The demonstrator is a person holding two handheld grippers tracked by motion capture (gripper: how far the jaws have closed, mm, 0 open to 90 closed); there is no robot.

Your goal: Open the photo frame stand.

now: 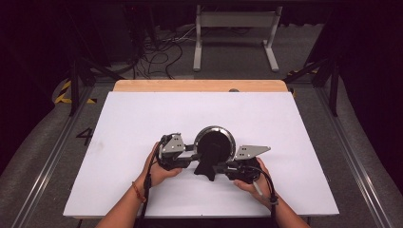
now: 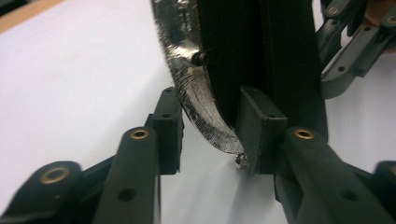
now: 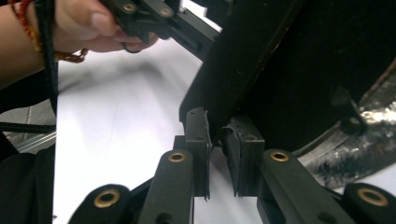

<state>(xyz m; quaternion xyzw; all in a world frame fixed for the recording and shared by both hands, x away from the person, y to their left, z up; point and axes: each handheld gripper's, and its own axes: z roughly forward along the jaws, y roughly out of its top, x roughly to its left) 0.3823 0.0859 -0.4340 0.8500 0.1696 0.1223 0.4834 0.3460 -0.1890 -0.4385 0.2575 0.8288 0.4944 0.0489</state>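
Right gripper [image 3: 215, 140]: I pinched the black flap [image 3: 243, 60] edge.
Left gripper [image 2: 210, 128]: jaws spread, straddling the disc [image 1: 214, 141] rim, not pressing.
Disc: mid-table [image 1: 142, 118], between both grippers.
Risk: the thin flap could slip if I pulled unevenly.

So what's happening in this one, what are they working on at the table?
A person holds a gripper in each hand over a white table and works on a round black object with a shiny metal rim that stands near the table's middle. The right gripper pinches a thin black edge low on the object. The left gripper straddles the metal rim from the other side, one pad against the black face and a gap left at the other pad.
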